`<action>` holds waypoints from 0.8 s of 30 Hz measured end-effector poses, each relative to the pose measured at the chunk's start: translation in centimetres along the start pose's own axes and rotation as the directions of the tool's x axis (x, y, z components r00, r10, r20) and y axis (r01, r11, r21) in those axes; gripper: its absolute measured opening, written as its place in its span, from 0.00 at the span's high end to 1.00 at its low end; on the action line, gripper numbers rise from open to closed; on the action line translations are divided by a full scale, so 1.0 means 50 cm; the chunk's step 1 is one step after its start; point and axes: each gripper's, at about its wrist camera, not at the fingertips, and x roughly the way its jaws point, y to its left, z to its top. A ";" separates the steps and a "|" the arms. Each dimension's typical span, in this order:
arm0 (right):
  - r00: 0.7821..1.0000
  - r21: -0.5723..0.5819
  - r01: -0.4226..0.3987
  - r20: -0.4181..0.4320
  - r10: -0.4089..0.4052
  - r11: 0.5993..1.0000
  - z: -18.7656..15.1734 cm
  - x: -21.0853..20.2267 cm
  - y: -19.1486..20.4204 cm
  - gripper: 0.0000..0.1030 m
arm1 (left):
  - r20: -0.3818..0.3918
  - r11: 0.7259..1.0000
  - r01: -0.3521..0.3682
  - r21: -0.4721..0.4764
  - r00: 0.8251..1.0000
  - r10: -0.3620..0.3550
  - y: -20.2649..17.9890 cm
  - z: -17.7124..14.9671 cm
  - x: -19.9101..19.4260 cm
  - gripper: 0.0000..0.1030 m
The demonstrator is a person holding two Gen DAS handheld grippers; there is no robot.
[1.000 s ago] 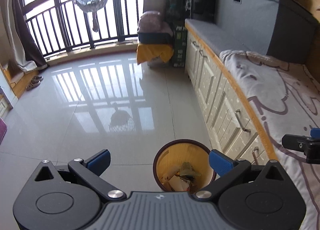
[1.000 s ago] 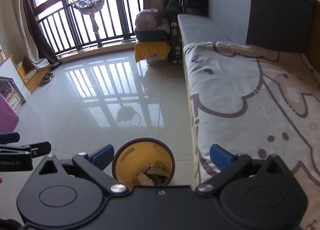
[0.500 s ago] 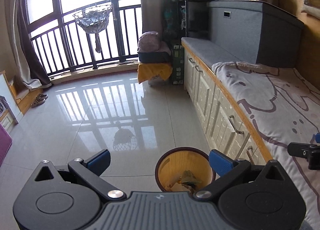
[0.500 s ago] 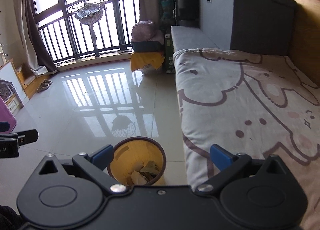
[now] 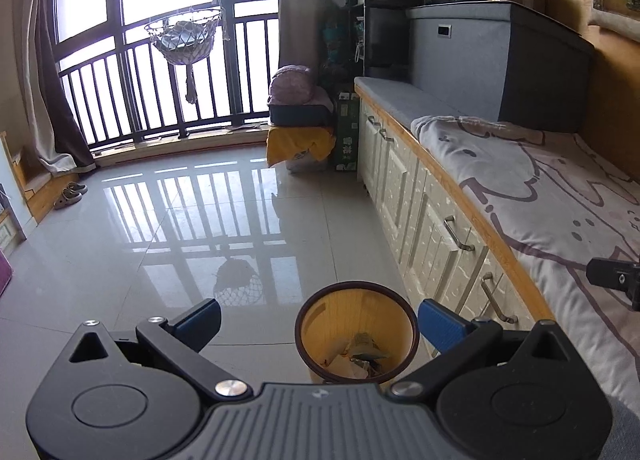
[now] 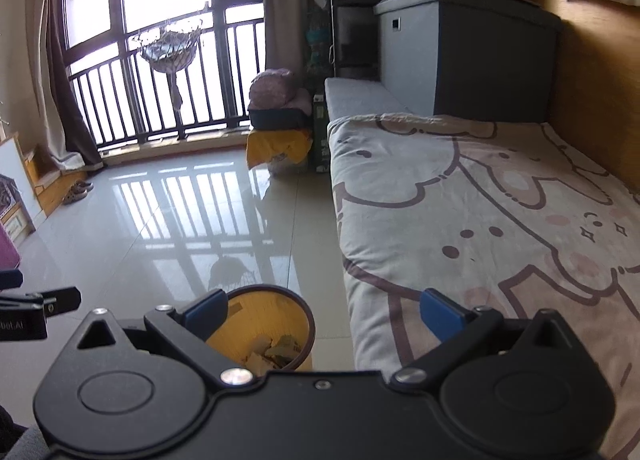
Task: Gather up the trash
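Note:
A yellow waste bin with a dark rim (image 5: pixel 356 324) stands on the tiled floor beside the bed drawers, with crumpled paper trash (image 5: pixel 356 360) in its bottom. My left gripper (image 5: pixel 318 320) hangs open above and in front of the bin, nothing between its blue pads. In the right wrist view the same bin (image 6: pixel 264 320) sits low and left of centre, paper scraps (image 6: pixel 276 350) inside. My right gripper (image 6: pixel 322 312) is open and empty, over the gap between bin and bed. Each gripper shows at the edge of the other's view.
A bed with a cartoon-print cover (image 6: pixel 480 220) fills the right side, above white drawers (image 5: pixel 432 228). Glossy floor tiles (image 5: pixel 180 228) stretch to a railed window (image 5: pixel 168 72). A yellow-draped stack (image 5: pixel 300 132) and shelves stand by the far wall; shoes (image 5: pixel 70 194) lie at the left.
Both views have tilted up and pulled back: the bin has slid lower in each frame and more of the room shows. Both grippers stayed open and empty.

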 end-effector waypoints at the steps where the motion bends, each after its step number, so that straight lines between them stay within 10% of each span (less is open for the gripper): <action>1: 1.000 -0.002 0.001 0.006 -0.001 1.000 -0.006 -0.001 0.002 0.00 | 0.002 1.000 -0.001 0.002 1.000 0.001 -0.002 -0.005 0.002 0.00; 24: 0.997 -0.047 0.073 0.035 -0.071 0.996 -0.066 0.012 0.028 0.00 | 0.007 1.000 0.008 0.000 1.000 -0.008 -0.002 -0.044 0.014 0.00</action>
